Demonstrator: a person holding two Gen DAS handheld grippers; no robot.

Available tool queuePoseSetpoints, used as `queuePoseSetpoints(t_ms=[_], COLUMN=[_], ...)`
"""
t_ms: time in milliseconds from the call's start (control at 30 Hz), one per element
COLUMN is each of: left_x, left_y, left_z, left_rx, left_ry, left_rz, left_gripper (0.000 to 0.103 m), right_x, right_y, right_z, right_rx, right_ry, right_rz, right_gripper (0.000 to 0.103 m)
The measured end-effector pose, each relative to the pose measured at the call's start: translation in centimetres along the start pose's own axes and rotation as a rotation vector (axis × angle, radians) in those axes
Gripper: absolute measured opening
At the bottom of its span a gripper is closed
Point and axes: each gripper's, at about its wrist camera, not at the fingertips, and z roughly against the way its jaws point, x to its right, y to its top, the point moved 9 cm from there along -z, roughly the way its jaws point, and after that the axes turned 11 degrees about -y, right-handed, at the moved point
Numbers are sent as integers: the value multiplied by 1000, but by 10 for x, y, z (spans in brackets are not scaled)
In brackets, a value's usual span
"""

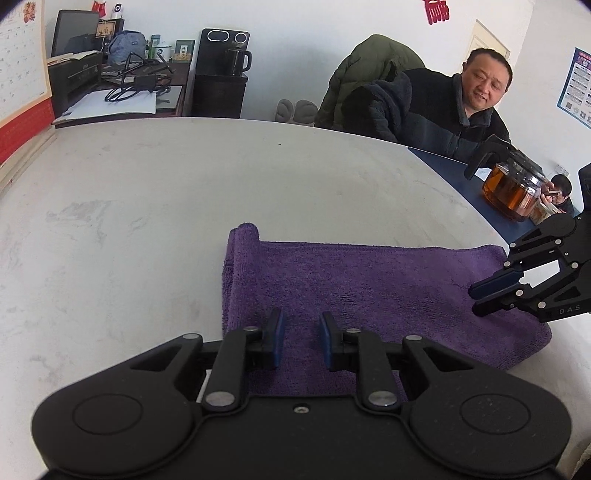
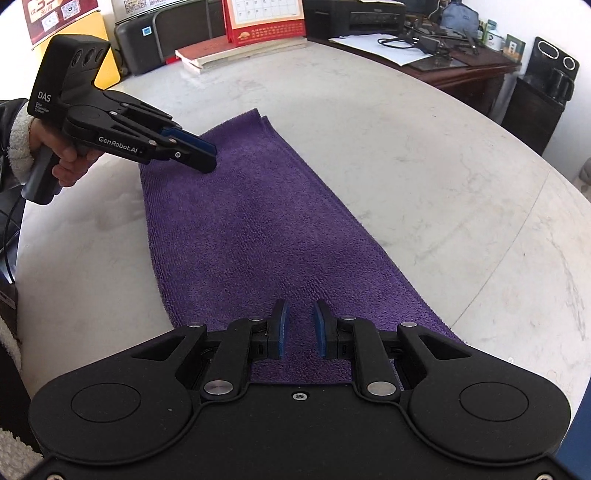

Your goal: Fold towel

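Observation:
A purple towel [image 1: 369,288] [image 2: 251,229] lies flat on the pale table [image 1: 147,184] as a long folded strip, its far left corner curled up. My left gripper [image 1: 302,332] hovers over the towel's near edge close to the left end, jaws a narrow gap apart with nothing between them. A hand holds it in the right wrist view, left gripper [image 2: 208,157] pointing down at the far end. My right gripper [image 2: 298,325] hangs over the opposite end, its pads slightly apart and empty. It also shows as the right gripper [image 1: 474,295] at the towel's right end.
A glass teapot of brown tea [image 1: 513,188] stands on a blue surface [image 1: 454,170] beyond the towel's right end, where a person [image 1: 461,110] sits. Books and a red calendar [image 2: 240,48], a printer [image 2: 354,14] and a cluttered desk line the far side.

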Motion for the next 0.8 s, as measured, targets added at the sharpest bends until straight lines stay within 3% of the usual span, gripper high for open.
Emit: queuePoseSetpoints(t_ms=[533,800], left_x=[53,55], left_y=[-63,-62], left_z=[53,79], left_rx=[-49,4], left_ry=[-2,60], left_rz=[47,52], left_gripper=[19,19], right_x=[-25,-38], right_y=[-28,-35], right_z=[23,35], right_rx=[-14,-35], right_ry=[23,21], right_rz=[69,90], right_gripper=[16,17])
